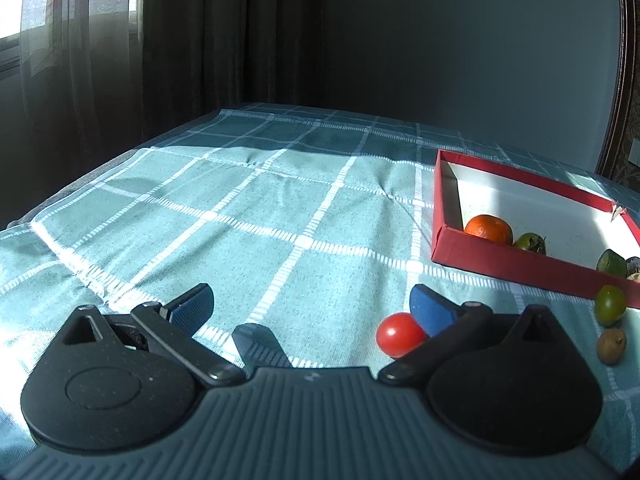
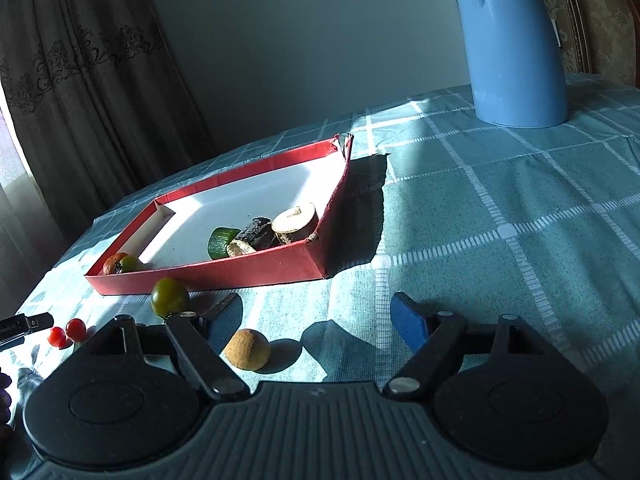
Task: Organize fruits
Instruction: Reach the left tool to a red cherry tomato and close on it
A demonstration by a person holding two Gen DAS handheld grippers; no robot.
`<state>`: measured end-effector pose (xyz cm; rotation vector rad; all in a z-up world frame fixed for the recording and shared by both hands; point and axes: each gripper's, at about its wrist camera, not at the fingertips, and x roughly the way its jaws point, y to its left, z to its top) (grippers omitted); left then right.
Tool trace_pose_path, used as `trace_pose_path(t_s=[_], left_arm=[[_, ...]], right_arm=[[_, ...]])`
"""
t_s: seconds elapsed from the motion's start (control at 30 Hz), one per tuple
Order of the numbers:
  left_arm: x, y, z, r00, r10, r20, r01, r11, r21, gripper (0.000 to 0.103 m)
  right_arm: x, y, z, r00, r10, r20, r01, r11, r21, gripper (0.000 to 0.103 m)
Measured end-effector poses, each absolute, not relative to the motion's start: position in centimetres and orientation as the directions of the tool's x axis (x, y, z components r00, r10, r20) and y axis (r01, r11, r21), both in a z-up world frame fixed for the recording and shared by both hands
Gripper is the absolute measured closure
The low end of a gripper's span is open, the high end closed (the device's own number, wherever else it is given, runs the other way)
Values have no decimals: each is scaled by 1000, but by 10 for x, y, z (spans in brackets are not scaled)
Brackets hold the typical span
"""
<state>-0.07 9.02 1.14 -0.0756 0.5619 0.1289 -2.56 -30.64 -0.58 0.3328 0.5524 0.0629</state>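
A red shallow box (image 1: 516,266) (image 2: 256,270) with a white floor lies on the teal checked cloth. It holds an orange (image 1: 489,229), a green tomato (image 1: 531,242), a green fruit (image 2: 220,242), a dark lump (image 2: 258,232) and a pale cut piece (image 2: 294,222). Outside it lie a green tomato (image 2: 170,297) (image 1: 610,304), a brown round fruit (image 2: 247,349) (image 1: 611,345) and two red cherry tomatoes (image 2: 66,332). My left gripper (image 1: 310,304) is open; a red tomato (image 1: 400,335) sits beside its right finger. My right gripper (image 2: 316,314) is open, the brown fruit just inside its left finger.
A tall blue jug (image 2: 514,44) stands at the back right of the table. Curtains (image 1: 120,60) hang behind the table's far left edge. The cloth (image 1: 260,208) is wrinkled in the middle. The left gripper's tip (image 2: 24,326) shows at the right wrist view's left edge.
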Motion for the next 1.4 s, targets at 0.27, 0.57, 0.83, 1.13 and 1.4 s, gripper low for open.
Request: trace_pose_path(t_s=[0.27, 0.57, 0.83, 1.13, 1.4], left_arm=[[-6, 86, 13, 854, 81, -514, -108, 994, -23, 0], [-3, 72, 9, 833, 95, -546, -73, 995, 63, 0], [8, 72, 2, 789, 82, -609, -53, 996, 65, 11], [6, 72, 4, 804, 39, -594, -20, 999, 38, 38], [4, 72, 5, 810, 28, -586, -17, 1000, 23, 59]], right_arm=[[-25, -306, -6, 850, 148, -505, 29, 945, 327, 21], [-25, -306, -6, 850, 148, -506, 29, 945, 326, 21], [-25, -305, -6, 849, 149, -506, 28, 945, 326, 20], [-25, -306, -6, 849, 150, -507, 28, 945, 327, 20], [-25, -304, -7, 848, 153, -508, 25, 945, 326, 18]])
